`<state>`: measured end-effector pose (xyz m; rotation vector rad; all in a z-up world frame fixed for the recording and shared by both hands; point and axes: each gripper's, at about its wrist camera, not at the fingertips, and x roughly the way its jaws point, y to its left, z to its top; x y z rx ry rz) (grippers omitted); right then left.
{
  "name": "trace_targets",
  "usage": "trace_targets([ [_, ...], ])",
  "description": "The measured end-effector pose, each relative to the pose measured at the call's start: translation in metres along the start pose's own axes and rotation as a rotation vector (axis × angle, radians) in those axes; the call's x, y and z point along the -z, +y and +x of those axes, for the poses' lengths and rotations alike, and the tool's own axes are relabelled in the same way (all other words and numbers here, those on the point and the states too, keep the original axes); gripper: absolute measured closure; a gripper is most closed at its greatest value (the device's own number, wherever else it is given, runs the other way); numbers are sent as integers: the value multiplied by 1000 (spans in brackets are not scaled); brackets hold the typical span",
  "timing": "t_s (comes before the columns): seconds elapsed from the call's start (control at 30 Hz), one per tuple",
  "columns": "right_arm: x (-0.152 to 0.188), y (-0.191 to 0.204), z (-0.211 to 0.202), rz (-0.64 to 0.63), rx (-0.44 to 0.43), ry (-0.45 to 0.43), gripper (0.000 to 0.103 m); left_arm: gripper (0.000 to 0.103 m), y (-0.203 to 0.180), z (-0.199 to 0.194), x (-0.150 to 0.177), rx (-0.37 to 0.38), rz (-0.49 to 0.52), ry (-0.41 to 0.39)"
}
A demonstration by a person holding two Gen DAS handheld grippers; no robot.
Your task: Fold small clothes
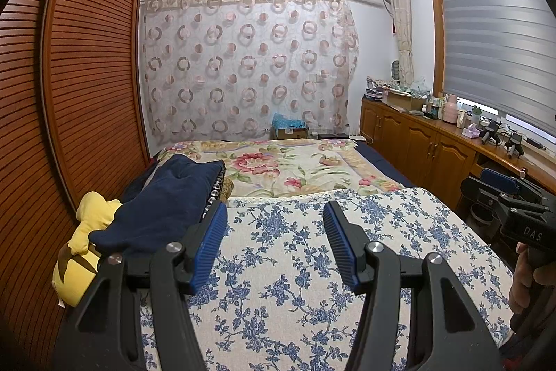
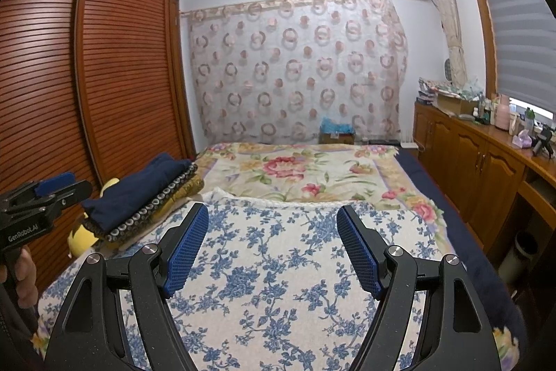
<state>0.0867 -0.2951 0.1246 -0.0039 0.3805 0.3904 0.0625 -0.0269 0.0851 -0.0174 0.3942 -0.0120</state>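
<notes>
Left wrist view: left claw hangs with jaws apart, empty, over the blue-flowered cloth on the bed. Right claw likewise gapes empty. Folded navy garment tops a stack at the bed's left edge, beside a yellow plush toy.

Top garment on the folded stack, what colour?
Plain navy blue. The top garment on the folded stack shows best in the right wrist view.
</notes>
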Motion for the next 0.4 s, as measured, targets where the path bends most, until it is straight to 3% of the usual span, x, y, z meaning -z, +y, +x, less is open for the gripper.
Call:
trace_targets([
  [0.4,0,0,0,1,1,-1,25,46,0,0,0,-1,1,0],
])
